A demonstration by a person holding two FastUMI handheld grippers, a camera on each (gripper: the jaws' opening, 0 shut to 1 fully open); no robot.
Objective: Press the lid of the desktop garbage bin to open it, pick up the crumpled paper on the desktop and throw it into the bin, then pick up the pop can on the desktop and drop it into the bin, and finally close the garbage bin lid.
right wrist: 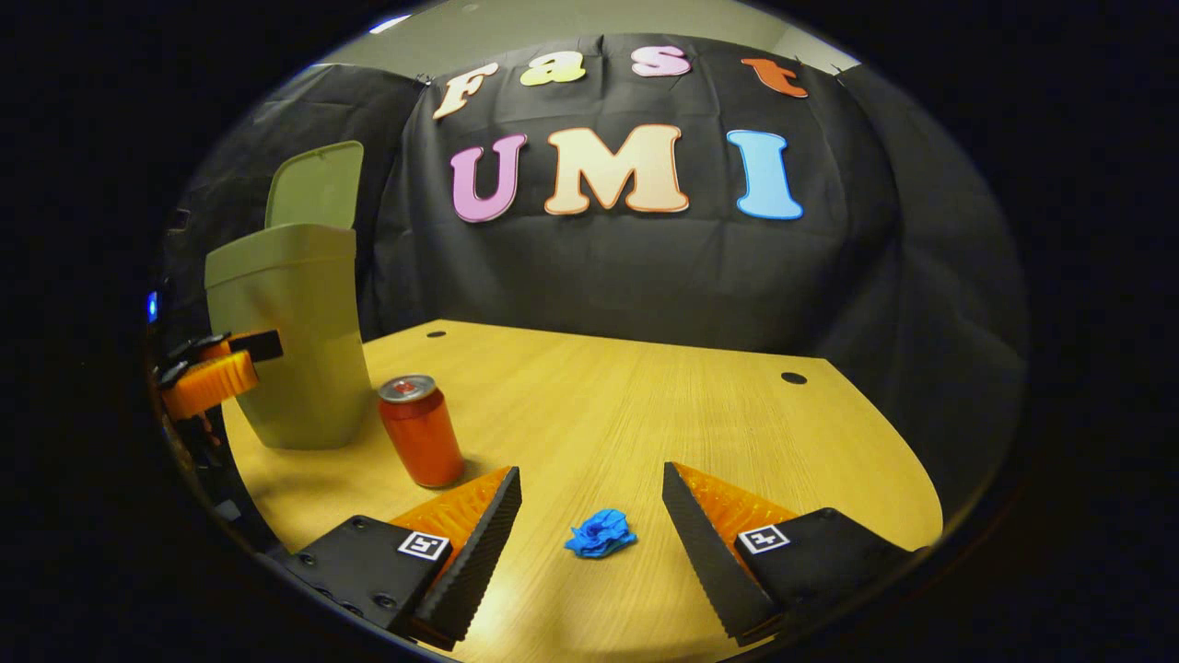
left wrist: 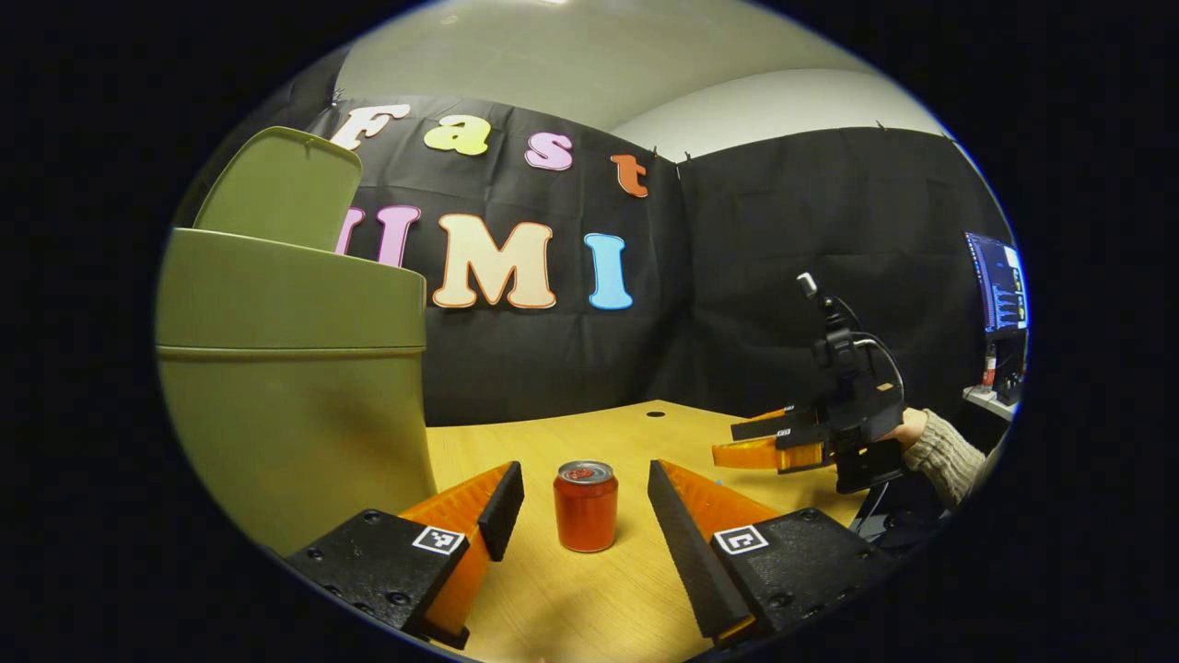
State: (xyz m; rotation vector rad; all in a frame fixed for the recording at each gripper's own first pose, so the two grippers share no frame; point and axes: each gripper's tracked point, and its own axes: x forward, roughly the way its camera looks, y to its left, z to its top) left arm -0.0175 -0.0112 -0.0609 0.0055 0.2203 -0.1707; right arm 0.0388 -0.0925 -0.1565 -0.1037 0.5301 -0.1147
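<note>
The olive-green plastic garbage bin [right wrist: 295, 341] stands at the left of the wood-grain desk [right wrist: 645, 405], smooth-walled and tapering toward its base, with its flat lid [right wrist: 316, 184] tipped upright and the mouth open; no brand or writing can be read on it. The pop can [left wrist: 586, 505] stands upright on the desk just beside the bin, a red cylinder with a silver top; its label is too blurred to read. In the left gripper view the left gripper [left wrist: 586, 502] is spread wide, the can standing between its ribbed, wedge-shaped fingers [left wrist: 502, 508] without touching either; each finger mount carries a small square black-and-white marker. In the right gripper view the right gripper [right wrist: 589, 525] is likewise spread, and the crumpled paper [right wrist: 601, 533], a small blue wad with sharp creases, lies on the desk between its fingers, apart from both. In the left gripper view the right gripper is held by a hand [left wrist: 912, 428] in a knitted sleeve [left wrist: 944, 456]; a lit monitor [left wrist: 999, 281] stands behind it, its text illegible.
</note>
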